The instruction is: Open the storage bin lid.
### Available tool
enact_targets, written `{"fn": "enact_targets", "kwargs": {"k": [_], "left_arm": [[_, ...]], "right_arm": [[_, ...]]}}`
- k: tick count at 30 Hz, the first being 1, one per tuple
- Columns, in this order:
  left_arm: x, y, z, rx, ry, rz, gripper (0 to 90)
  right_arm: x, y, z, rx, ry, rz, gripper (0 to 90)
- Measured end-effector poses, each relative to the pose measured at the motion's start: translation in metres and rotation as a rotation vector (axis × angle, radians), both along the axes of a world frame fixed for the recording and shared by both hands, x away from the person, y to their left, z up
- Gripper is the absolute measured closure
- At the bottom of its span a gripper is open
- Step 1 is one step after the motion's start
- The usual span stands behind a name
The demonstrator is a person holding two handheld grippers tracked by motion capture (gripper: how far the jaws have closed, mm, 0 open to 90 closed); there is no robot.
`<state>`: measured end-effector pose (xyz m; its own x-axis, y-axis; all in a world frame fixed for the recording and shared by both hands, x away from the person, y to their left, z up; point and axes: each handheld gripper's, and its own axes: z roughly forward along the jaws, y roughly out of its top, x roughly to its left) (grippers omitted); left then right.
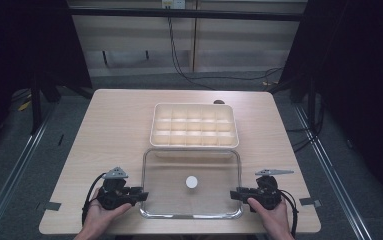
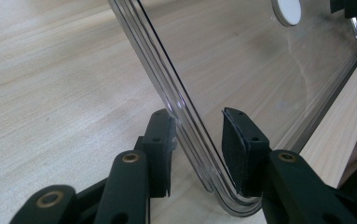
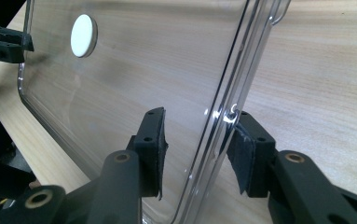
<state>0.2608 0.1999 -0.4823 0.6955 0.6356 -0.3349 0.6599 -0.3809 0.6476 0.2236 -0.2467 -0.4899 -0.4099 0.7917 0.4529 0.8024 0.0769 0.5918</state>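
Clear, round-cornered plastic lid (image 1: 191, 184) between both spread claws (image 1: 143, 194) (image 1: 235, 194), rims unpinched.

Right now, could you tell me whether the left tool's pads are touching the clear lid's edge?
Apart. The left gripper view shows the clear lid with its rim between the left tool pads, with gaps on both sides.

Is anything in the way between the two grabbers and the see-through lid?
No. The clear lid lies flat on the table, and its side edges already sit between the open jaws of the left gripper and right gripper.
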Motion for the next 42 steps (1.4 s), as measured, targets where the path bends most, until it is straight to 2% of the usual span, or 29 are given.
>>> {"fn": "enact_targets", "kwargs": {"k": [7,13,16,23,26,31,34,35,36,41,42], "left_arm": [[0.003,-0.0012,-0.0026,0.019,0.011,0.006,63.2],[0.0058,-0.0024,-0.0047,0.003,0.031,0.017,62.6],[0.007,-0.0019,-0.0049,0.001,0.031,0.009,62.3],[0.0086,-0.0033,-0.006,-0.008,0.04,0.007,61.6],[0.0073,-0.0057,-0.0065,0.016,0.026,0.002,60.1],[0.0072,-0.0067,-0.0068,0.046,0.028,0.004,55.4],[0.0064,-0.0069,-0.008,0.041,0.028,0.014,55.2],[0.007,-0.0067,-0.0078,0.054,0.039,0.003,54.2],[0.0062,-0.0078,-0.0083,0.055,0.024,0.006,53.0],[0.0056,-0.0089,-0.0077,0.065,0.024,0.005,51.3],[0.0049,-0.0094,-0.0076,0.084,-0.001,0.019,50.1]], "right_arm": [[0.0031,-0.0005,-0.0036,-0.002,0.022,-0.005,57.0],[0.0053,-0.0003,-0.0053,-0.009,0.028,-0.013,55.3],[0.0054,0.0005,-0.0054,-0.013,0.026,-0.012,54.2],[0.0054,0.0039,-0.0037,-0.056,-0.001,-0.009,50.6],[0.0059,0.0038,-0.0038,-0.069,-0.004,-0.014,49.3],[0.0054,0.0068,-0.0028,-0.12,-0.021,-0.015,49.7],[0.005,0.0074,-0.0032,-0.111,-0.016,-0.022,49.1],[0.0052,0.0073,-0.003,-0.112,-0.016,-0.027,48.6],[0.0054,0.007,-0.003,-0.11,-0.015,-0.024,48.4],[0.0047,0.0061,-0.0029,-0.094,-0.019,-0.031,47.9],[0.0048,0.0057,-0.0029,-0.094,-0.021,-0.034,47.2]]}}
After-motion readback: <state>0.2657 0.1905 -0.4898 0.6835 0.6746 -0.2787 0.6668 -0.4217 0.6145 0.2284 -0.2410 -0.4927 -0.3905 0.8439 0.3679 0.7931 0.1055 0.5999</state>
